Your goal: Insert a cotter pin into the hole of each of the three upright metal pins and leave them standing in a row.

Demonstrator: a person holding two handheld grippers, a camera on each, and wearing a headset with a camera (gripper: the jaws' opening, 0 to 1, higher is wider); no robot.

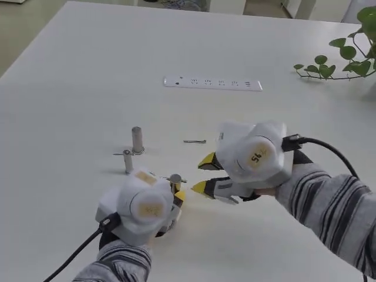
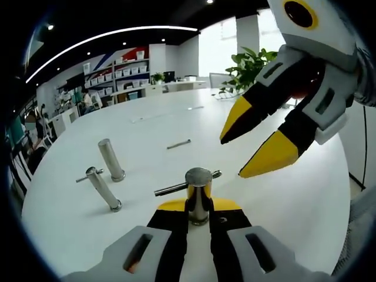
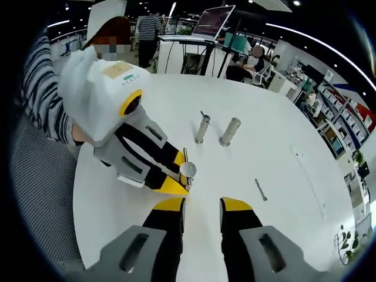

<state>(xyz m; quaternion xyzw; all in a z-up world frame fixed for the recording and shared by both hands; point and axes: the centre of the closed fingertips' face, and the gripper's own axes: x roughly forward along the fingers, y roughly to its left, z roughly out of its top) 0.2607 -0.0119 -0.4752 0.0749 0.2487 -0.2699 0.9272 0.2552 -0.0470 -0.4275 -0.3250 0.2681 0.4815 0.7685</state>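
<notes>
My left gripper (image 1: 175,192) (image 2: 198,207) is shut on the base of an upright metal pin (image 1: 175,178) (image 2: 198,187), and a cotter pin (image 2: 176,188) runs through that pin's head. My right gripper (image 1: 202,174) (image 3: 201,205) stands open just to its right, with nothing between its yellow tips. A second pin (image 1: 128,160) (image 2: 103,188) carries a cotter pin and leans a little. The third pin (image 1: 137,140) (image 2: 110,158) stands with nothing through it. One loose cotter pin (image 1: 194,141) (image 3: 261,190) lies flat on the table.
A white power strip (image 1: 212,83) lies across the table further back. A leafy plant (image 1: 346,59) hangs over the far right edge. The white table (image 1: 88,76) is bare to the left and ahead. People and shelves are far behind.
</notes>
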